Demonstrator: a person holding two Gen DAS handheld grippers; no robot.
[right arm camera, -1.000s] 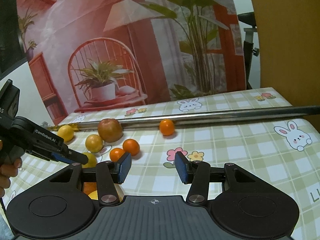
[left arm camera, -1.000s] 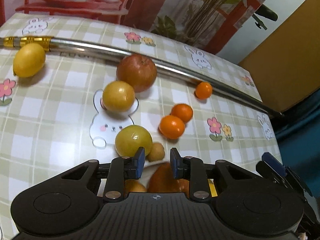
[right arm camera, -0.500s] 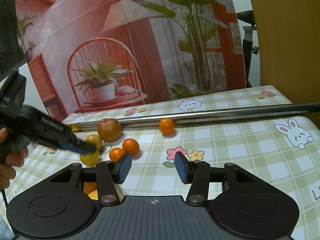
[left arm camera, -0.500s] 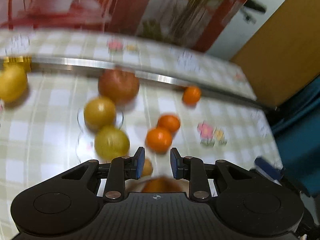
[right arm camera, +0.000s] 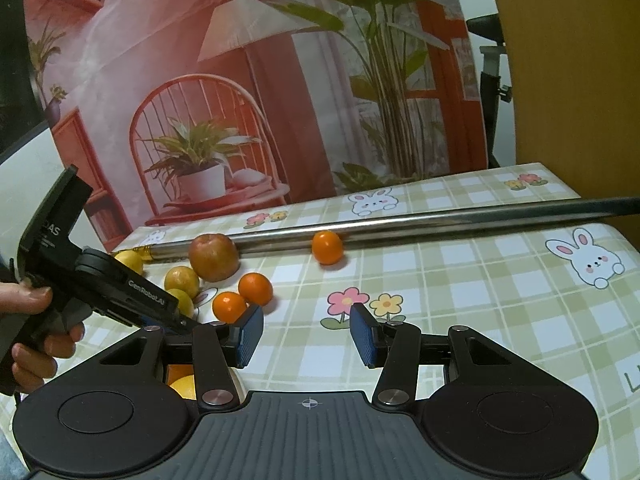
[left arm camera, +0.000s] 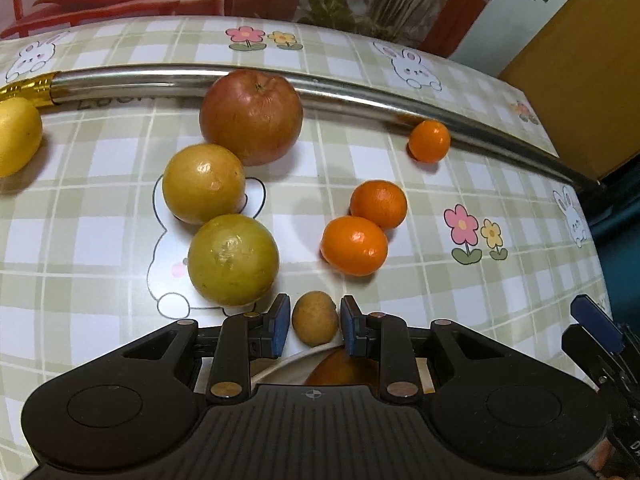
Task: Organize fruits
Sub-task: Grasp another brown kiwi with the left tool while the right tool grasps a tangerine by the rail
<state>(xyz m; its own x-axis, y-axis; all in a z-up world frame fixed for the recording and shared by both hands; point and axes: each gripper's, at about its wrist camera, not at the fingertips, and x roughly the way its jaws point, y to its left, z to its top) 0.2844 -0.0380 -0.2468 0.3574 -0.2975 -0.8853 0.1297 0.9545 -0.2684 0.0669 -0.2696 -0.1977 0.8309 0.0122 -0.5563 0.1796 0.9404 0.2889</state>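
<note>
My left tool (left arm camera: pixel 312 325) brackets a small brown fruit (left arm camera: pixel 314 318) on the worktop (left arm camera: pixel 400 280), pads apart, gaps either side; my right tool (right arm camera: pixel 306 334) hangs spread wide, holding nothing, near two oranges (right arm camera: pixel 242 298).

Big red apple (left arm camera: pixel 251 116) at 12 – two yellow-green fruits (left arm camera: pixel 233 260) at 9, three oranges (left arm camera: pixel 354 245) at 3, small brown fruit (left arm camera: pixel 315 318) at 6, w/ lemon (left arm camera: pixel 16 134) far left.

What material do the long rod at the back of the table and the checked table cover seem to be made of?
The long silver rod looks like polished metal: it mirrors the light and has a gold band at one end. The green-and-white checked table cover seems to be glossy vinyl or oilcloth: smooth and faintly shiny, with printed rabbits.
</note>
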